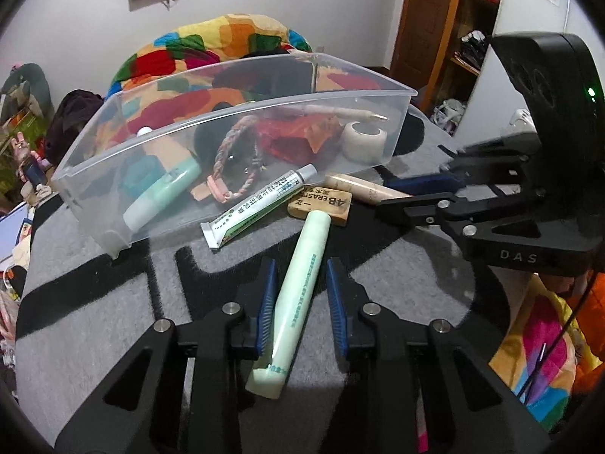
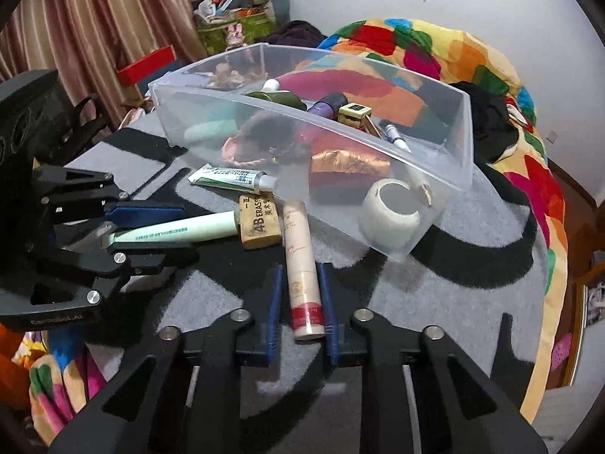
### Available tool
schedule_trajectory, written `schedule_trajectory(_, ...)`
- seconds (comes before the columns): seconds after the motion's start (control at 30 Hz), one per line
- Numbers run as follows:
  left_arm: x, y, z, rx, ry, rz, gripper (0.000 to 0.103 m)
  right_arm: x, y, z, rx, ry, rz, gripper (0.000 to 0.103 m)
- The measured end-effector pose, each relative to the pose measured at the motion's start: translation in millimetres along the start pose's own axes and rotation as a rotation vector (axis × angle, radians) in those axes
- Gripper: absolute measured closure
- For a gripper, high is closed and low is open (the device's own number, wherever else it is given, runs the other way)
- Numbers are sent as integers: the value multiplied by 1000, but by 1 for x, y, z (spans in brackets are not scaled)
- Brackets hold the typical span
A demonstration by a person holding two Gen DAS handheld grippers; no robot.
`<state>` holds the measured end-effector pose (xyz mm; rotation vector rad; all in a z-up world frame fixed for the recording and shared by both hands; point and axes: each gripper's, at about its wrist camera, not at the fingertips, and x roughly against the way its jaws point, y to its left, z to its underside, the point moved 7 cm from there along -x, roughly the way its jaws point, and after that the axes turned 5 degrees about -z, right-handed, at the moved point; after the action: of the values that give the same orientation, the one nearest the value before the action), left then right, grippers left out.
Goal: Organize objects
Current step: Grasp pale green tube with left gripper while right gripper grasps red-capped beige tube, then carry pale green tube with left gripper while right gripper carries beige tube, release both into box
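A clear plastic bin stands on a grey and black mat. In front of it lie a white ointment tube, a tan 4B eraser, a pale green tube and a beige tube with a red band. My left gripper is open, its blue pads either side of the green tube with gaps. My right gripper straddles the beige tube, pads close to it; contact is unclear.
The bin holds a tape roll, a braided cord, a green tube, red and orange wrappers, a pen and small bottles. A colourful quilt lies behind. A wooden shelf stands at right.
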<state>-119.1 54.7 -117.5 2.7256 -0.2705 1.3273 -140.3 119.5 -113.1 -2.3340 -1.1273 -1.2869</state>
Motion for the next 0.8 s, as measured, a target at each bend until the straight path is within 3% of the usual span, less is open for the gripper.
schedule_trajectory(0.1, 3, 3, 3, 20, -15, -15, 88, 7, 1, 5, -37, -19, -12, 89)
schedule_trajectory(0.33, 15, 6, 3, 56, -50, -21, 88, 36, 7, 4, -68, -103, -17, 89)
schedule_trajectory(0.63, 51, 21, -24, 99, -164, -34, 88, 70, 7, -34, -95, -246, -11, 89)
schedule_trajectory(0.8, 68, 39, -51, 140, -237, -51, 88, 71, -3, -58, -112, -284, 28, 89)
